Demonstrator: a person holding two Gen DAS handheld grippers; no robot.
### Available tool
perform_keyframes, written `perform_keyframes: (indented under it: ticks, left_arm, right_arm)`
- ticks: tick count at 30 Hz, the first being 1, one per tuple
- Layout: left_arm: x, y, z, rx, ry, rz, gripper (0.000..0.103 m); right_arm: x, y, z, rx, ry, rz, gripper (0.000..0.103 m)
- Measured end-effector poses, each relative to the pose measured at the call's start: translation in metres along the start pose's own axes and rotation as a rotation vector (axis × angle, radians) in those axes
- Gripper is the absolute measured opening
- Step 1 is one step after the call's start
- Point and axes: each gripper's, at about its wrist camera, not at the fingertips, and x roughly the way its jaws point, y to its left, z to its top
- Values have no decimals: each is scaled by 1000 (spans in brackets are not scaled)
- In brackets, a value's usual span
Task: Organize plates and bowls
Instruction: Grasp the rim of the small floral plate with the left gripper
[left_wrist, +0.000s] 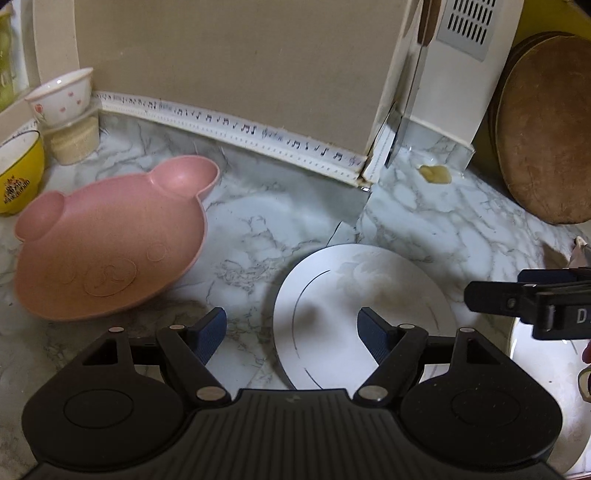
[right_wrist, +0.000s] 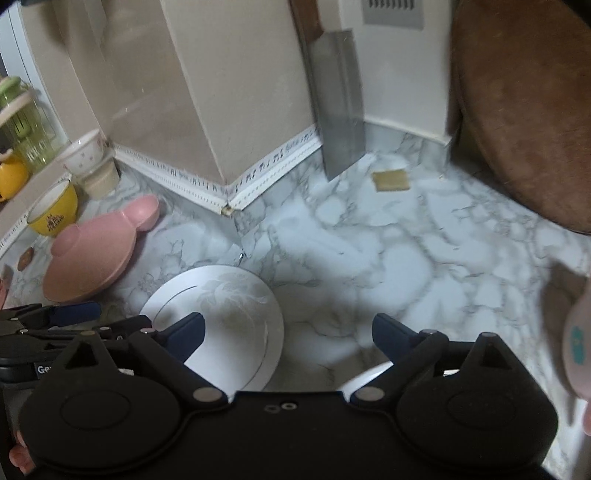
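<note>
A pink bear-shaped plate (left_wrist: 110, 251) lies on the marble counter (left_wrist: 258, 229) at the left. Just ahead of my left gripper (left_wrist: 291, 332) lies a white plate (left_wrist: 354, 295) with a faint flower print. That gripper hangs open above the plate's left edge, with nothing held. My right gripper (right_wrist: 288, 328) is open too, its left finger over the same white plate (right_wrist: 221, 314), its right finger over bare counter. A second white plate (left_wrist: 546, 373) shows at the lower right. At the far left stand a yellow bowl (left_wrist: 18, 173) and a white flowered bowl (left_wrist: 62, 96) on a beige cup.
A cleaver (right_wrist: 340, 110) leans in the wall corner, with a yellowish pad (right_wrist: 391, 181) beside it. Round wooden boards (right_wrist: 524, 110) lean at the right. A blurred pink object (right_wrist: 576, 350) sits at the right edge. The pink plate (right_wrist: 99, 251) and left gripper (right_wrist: 55, 317) show at left.
</note>
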Motion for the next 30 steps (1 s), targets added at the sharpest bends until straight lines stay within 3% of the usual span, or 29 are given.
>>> perform_keyframes:
  ticks: [13, 20, 24, 30]
  left_arm:
    - [20, 3, 1, 16, 44, -47, 77]
    - [23, 8, -1, 1, 49, -90, 77]
    - [27, 10, -1, -17, 67, -102, 60]
    - [30, 13, -1, -37, 74, -92, 54]
  right_arm:
    - [34, 6, -1, 10, 86, 2, 86]
    - [42, 5, -3, 17, 116, 23, 75]
    - [45, 5, -3, 27, 129, 38, 67]
    - [51, -2, -5, 69, 151, 52, 51]
